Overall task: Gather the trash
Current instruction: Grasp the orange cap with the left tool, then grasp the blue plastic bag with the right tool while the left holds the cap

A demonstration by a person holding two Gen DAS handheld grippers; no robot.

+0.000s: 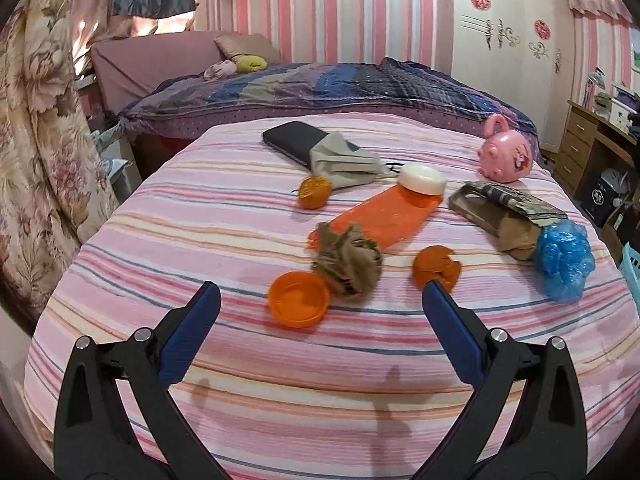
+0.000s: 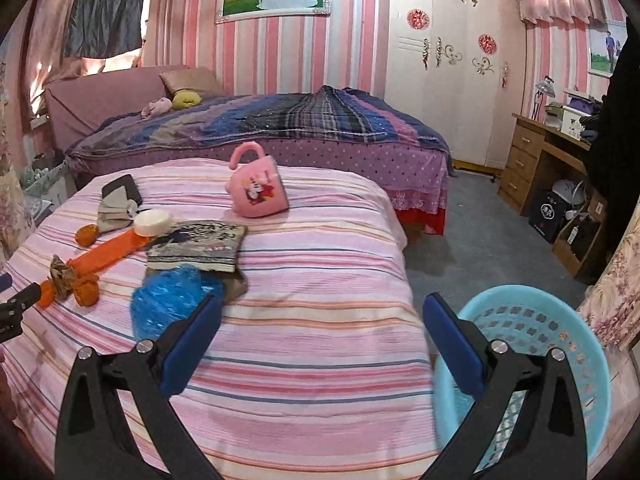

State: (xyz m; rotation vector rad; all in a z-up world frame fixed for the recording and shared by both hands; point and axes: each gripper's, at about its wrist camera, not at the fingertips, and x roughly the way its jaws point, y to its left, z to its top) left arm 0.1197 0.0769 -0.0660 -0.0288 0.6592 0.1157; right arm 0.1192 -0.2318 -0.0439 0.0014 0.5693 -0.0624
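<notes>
Both grippers, left [image 1: 320, 300] and right [image 2: 322, 304], hang wide open, empty. Orange cap [image 1: 298, 304] sits closest: light, stiff, pinch its rim. Paper wad [image 1: 348, 266] just squishes.

Soft, even indoor light fills the room, with brighter daylight glowing through the curtain [image 2: 60, 68] at far left. Faint finger shadows fall on the striped bedspread [image 1: 280, 400] near its front edge. Fisheye bending curves everything outward, corners vignette black, and the blue basket [image 2: 560, 344] looks slightly smeared.

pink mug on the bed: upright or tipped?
Tipped. The pink mug lies on its side on the striped bedspread, handle pointing up and printed wall facing the right camera. Contents: cannot tell.
</notes>
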